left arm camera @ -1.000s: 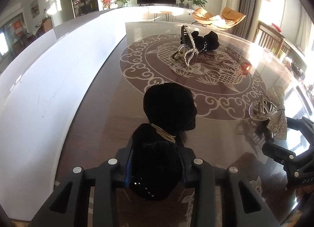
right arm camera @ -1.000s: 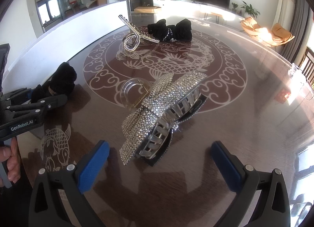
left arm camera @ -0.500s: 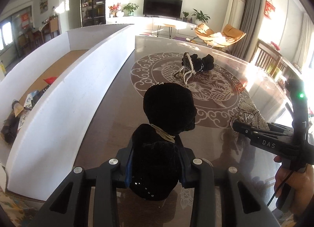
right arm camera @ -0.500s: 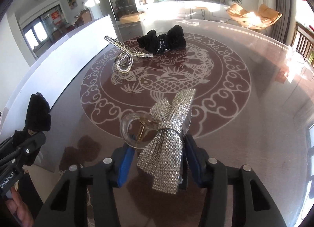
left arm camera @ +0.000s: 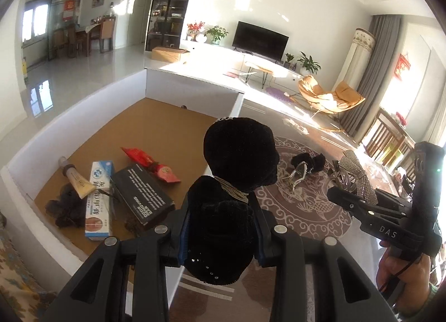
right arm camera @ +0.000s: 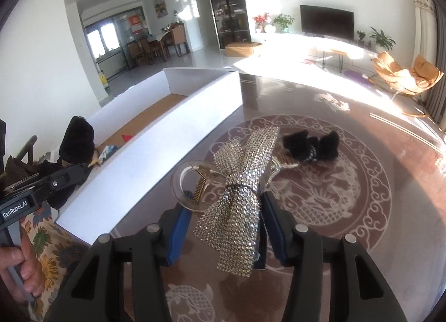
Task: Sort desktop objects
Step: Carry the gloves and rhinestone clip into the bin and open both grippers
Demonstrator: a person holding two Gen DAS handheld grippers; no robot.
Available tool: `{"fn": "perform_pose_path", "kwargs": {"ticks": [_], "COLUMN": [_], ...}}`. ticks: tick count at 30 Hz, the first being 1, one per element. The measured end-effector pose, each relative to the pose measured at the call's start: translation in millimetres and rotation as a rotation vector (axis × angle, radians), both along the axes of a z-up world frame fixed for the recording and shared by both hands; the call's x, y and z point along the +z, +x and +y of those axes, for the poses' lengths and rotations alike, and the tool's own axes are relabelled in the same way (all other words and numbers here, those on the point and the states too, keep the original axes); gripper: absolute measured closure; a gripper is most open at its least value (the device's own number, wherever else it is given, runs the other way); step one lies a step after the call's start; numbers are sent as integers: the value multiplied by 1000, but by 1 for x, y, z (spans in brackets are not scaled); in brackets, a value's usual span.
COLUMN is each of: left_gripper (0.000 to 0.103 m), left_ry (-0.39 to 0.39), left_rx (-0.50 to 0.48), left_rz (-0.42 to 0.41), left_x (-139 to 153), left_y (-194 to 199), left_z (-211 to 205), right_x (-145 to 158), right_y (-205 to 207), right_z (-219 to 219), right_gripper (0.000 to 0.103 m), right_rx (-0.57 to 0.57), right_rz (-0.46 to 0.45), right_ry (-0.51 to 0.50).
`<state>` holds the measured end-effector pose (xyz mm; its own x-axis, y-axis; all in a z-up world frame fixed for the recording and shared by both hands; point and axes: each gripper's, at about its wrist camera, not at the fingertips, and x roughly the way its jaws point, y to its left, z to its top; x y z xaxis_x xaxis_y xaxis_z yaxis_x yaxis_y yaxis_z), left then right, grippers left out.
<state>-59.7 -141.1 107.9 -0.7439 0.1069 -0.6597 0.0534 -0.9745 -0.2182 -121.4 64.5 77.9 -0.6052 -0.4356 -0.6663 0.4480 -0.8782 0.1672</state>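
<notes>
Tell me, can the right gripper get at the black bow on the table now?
Probably not: the right gripper is shut on the rhinestone bow clip, so its fingers are occupied, though the black bow lies unobstructed ahead.

Patterned table (right arm camera: pixel 362 210), black bow (right arm camera: pixel 312 145), perhaps silver clip (left arm camera: pixel 299 174)

left hand-held gripper (left arm camera: pixel 220 238) clamped, right hand-held gripper (right arm camera: pixel 225 234) clamped, both raised
</notes>
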Motion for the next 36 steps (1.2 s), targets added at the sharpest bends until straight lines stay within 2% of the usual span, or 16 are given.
{"fn": "perform_pose_path", "kwargs": {"ticks": [3,7,10,13,14,17,18,19,20,23,24,29,33,36], "left_gripper": [68,68,68,66,64,46,40,35,29,14,12,12,12,12], "left_ry": [-2,-11,-4,4,3,-10,-24,-25,-33,-92,-101,-88,-119,-134], "left_rx": [77,178,229,264,276,293,276,261,249,279,289,301,281,250], "left_rz": [-32,-90,-157,-240,-266,-319,-318,-318,-316,-288,-269,-210,-146,-82], "left_x": [3,-11,-31,-53,-60,-75,-75,-75,-75,-68,-65,-56,-43,-29], "left_y": [-18,-41,-55,-65,-67,-70,-71,-71,-72,-67,-64,-57,-46,-36], "left_z": [-43,-91,-116,-133,-137,-144,-141,-137,-133,-121,-119,-113,-95,-75], "right_x": [18,27,13,-10,-18,-39,-44,-47,-47,-38,-35,-18,-8,-6], "right_y": [-19,-42,-63,-82,-88,-103,-106,-109,-108,-103,-100,-84,-62,-43], "right_z": [-58,-138,-187,-218,-224,-236,-238,-238,-236,-223,-219,-184,-137,-91], "right_gripper": [52,52,52,52,52,48,43,27,19,14,14,13,12,4], "right_rx": [104,225,292,309,312,312,302,291,283,282,280,247,194,132], "right_rz": [32,69,29,-28,-46,-105,-123,-133,-127,-95,-83,-20,44,82], "right_ry": [-29,0,53,111,128,182,201,210,204,178,176,150,112,89]}}
